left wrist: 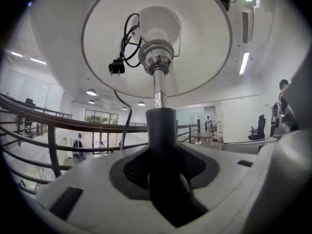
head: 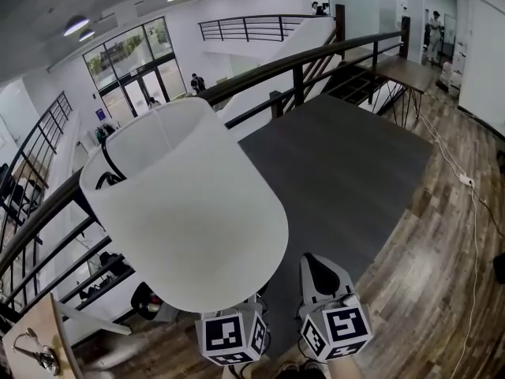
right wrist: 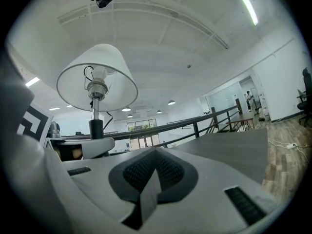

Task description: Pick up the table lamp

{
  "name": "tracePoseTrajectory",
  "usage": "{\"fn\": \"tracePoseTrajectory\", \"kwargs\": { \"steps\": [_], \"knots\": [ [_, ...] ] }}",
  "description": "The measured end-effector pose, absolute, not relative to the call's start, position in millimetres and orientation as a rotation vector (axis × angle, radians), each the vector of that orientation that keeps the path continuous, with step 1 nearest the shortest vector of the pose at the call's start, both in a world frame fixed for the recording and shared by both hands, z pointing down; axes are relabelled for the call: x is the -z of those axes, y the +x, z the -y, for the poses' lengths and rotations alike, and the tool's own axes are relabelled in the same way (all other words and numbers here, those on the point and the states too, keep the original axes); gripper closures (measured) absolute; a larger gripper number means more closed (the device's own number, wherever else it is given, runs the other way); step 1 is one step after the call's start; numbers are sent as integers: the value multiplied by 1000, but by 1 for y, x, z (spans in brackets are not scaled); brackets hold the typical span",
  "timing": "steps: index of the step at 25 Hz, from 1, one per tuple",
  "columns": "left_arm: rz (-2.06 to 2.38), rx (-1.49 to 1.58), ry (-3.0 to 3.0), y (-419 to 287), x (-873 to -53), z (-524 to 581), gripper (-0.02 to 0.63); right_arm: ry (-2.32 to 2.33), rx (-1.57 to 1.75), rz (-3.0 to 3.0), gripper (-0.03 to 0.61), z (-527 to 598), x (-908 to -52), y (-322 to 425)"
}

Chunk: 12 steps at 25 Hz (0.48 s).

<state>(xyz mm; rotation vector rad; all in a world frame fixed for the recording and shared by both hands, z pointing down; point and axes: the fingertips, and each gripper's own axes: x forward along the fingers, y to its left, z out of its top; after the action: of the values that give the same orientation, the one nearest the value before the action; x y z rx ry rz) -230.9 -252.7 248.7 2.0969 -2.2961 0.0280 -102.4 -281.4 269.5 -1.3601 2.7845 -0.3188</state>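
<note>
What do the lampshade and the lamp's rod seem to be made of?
Lampshade: white, matte, probably fabric or plastic; its surface is even and shows no glare. Upper rod: looks like polished metal, with bright mirror reflections. Lower sleeve: black, matte, plastic or painted metal; cannot tell which.

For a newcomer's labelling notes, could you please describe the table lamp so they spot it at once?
Find the dark railing beside the grey table. In front of it is the table lamp, its dark stem clamped in the left gripper. Its white shade, with a black cord coiled inside, sets it apart.
</note>
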Motion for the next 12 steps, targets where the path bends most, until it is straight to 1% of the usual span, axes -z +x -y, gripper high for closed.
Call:
{"fn": "tracePoseTrajectory", "kwargs": {
  "steps": [12],
  "knots": [
    [2289, -25, 2090, -228, -255, 259, 419, -1377, 323, -2774, 586, 289, -272, -98]
  ]
}}
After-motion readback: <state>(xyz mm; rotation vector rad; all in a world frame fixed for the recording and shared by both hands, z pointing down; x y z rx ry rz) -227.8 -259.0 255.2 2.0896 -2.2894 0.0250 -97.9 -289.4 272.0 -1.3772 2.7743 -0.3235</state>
